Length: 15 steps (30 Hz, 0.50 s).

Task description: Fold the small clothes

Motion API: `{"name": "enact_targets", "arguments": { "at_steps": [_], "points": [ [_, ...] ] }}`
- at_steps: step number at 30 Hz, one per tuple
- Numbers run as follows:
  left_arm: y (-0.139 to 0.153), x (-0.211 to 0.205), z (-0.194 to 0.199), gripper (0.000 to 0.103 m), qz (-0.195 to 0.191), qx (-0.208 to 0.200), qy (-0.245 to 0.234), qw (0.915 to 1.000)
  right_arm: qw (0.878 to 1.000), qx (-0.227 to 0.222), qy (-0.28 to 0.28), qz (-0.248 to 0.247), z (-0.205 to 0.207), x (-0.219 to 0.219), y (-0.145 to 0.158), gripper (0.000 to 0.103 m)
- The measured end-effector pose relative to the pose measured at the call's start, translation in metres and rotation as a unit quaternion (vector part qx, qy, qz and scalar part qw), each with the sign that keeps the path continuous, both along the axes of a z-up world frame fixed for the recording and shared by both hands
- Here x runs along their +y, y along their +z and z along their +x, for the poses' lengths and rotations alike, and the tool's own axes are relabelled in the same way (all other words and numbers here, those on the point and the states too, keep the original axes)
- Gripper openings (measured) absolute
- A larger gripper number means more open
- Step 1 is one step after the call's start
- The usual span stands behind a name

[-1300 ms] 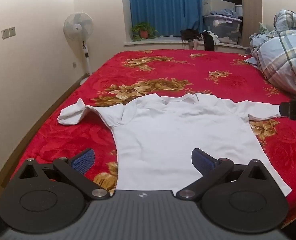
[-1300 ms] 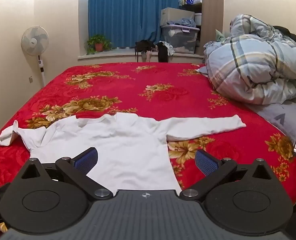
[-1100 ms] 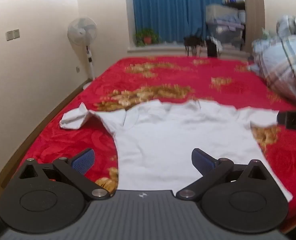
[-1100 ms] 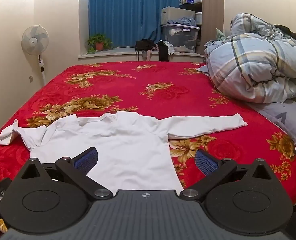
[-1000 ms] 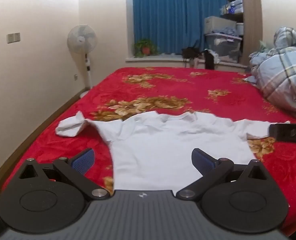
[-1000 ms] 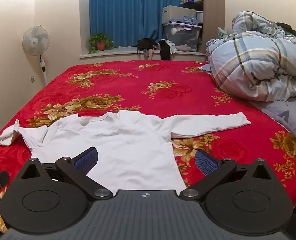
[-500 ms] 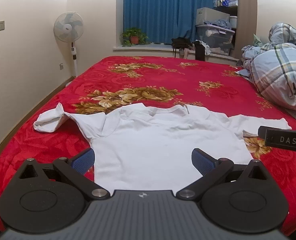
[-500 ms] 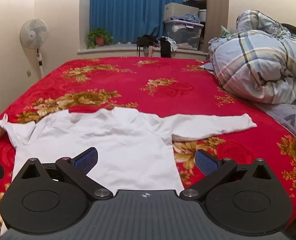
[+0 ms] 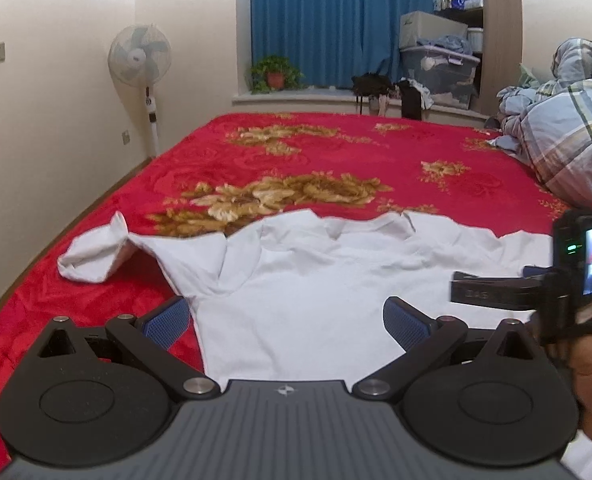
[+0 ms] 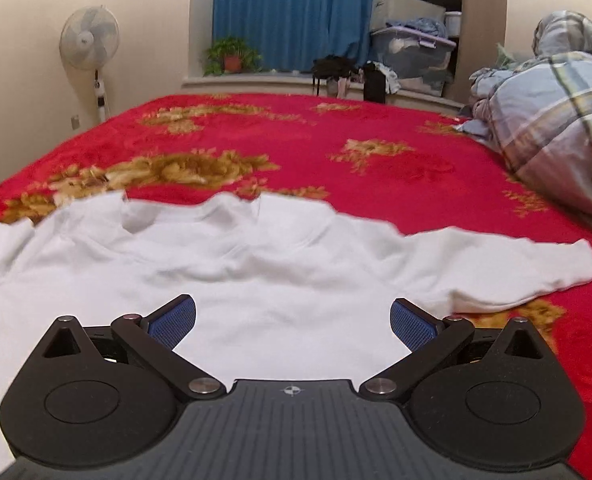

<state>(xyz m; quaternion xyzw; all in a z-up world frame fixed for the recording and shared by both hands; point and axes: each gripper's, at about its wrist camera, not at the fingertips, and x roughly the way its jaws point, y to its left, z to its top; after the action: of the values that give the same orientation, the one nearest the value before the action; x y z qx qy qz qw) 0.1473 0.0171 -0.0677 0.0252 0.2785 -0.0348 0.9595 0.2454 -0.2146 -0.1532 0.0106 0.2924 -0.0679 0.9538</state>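
Observation:
A small white long-sleeved shirt (image 9: 296, 280) lies spread flat on the red flowered bedspread (image 9: 336, 152), collar to the far side. Its left sleeve (image 9: 96, 258) is crumpled; its right sleeve (image 10: 516, 268) lies stretched out. My left gripper (image 9: 284, 320) is open and empty, low over the shirt's lower left part. My right gripper (image 10: 292, 320) is open and empty, low over the shirt's lower right body (image 10: 288, 280). The right gripper also shows at the right edge of the left wrist view (image 9: 536, 292), held in a hand.
A bundled plaid duvet (image 10: 556, 120) lies on the bed at the right. A standing fan (image 9: 140, 64) is by the left wall. A window ledge with a potted plant (image 9: 274, 74), bags and a storage box (image 9: 440, 76) runs behind the bed.
Both grippers have moved down and forward toward the shirt, so it fills more of each view. The right gripper has come closer to the left one. Jaws stay open.

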Motion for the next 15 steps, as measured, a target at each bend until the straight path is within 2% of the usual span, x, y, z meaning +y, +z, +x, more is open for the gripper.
{"name": "enact_targets", "arguments": {
  "at_steps": [7, 15],
  "points": [
    [-0.005, -0.007, 0.015, 0.103, -0.003, -0.008, -0.001, 1.0, 0.999, 0.042, 0.008, 0.027, 0.02, 0.001, -0.051, 0.102],
    [-0.009, -0.023, 0.015, 0.103, -0.008, -0.004, -0.016, 0.9998, 0.999, 0.009, 0.017, 0.048, 0.009, -0.008, -0.061, 0.102]
  ]
}}
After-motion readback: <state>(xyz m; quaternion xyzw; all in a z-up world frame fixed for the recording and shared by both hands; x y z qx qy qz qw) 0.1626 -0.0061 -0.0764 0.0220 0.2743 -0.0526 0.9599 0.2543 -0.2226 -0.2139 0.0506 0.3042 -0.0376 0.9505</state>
